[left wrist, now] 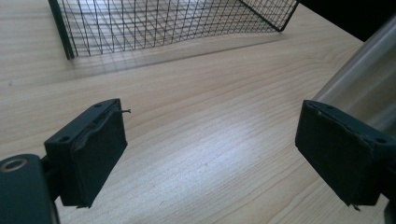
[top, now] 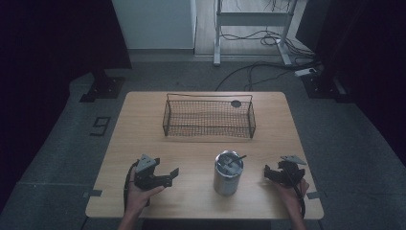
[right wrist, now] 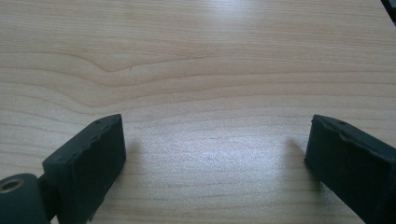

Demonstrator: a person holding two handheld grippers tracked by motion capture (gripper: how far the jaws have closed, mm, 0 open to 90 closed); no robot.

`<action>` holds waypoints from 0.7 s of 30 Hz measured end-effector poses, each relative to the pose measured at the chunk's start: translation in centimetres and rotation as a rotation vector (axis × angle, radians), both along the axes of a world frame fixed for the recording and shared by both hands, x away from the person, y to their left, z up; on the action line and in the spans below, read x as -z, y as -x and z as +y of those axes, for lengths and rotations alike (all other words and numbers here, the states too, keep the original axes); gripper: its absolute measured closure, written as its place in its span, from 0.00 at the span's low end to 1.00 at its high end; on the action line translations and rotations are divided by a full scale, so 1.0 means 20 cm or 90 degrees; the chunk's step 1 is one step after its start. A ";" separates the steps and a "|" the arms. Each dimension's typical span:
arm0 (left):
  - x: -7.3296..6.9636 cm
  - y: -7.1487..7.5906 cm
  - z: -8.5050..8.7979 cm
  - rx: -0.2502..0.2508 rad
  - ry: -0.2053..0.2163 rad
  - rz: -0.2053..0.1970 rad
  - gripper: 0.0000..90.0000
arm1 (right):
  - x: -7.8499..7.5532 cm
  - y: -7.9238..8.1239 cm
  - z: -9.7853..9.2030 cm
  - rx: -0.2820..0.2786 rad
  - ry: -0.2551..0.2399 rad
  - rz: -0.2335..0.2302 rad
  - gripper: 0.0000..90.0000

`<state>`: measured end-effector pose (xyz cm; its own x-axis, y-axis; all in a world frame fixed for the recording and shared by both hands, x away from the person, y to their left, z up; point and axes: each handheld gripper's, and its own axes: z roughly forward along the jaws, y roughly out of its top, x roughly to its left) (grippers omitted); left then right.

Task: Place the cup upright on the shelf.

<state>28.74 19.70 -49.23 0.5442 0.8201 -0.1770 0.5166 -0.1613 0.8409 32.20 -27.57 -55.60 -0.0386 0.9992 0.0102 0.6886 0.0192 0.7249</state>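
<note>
- Metal can stands upright on the worktop, between both tongs; wire basket behind it
- Left tongs and right tongs: jaws wide apart, holding nothing
- Judged: rigid, smooth, likely slippery; grip mid-wall, across its width

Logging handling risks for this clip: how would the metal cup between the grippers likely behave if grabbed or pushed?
The metal cup looks rigid, so it should not deform. Its smooth, shiny wall may be slippery. It stands upright and taller than wide, so a high push could tip it, and on its side it would probably roll.
</note>
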 end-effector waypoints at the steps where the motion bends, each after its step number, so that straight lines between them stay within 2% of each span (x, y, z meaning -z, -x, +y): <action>1: 0.00 0.00 0.00 -0.001 0.000 -0.005 0.10 | 0.00 0.00 0.00 0.000 0.000 0.000 0.05; 10: -0.05 0.03 -0.02 0.022 0.017 -0.015 0.10 | 0.00 0.00 0.00 0.000 0.000 0.000 0.05; 12: -0.07 0.05 -0.04 0.040 0.031 -0.015 0.10 | 0.00 0.00 0.00 0.000 0.000 0.000 0.05; 21: -0.11 0.09 -0.09 0.065 0.019 -0.034 0.10 | 0.00 0.00 0.00 0.000 0.000 0.000 0.05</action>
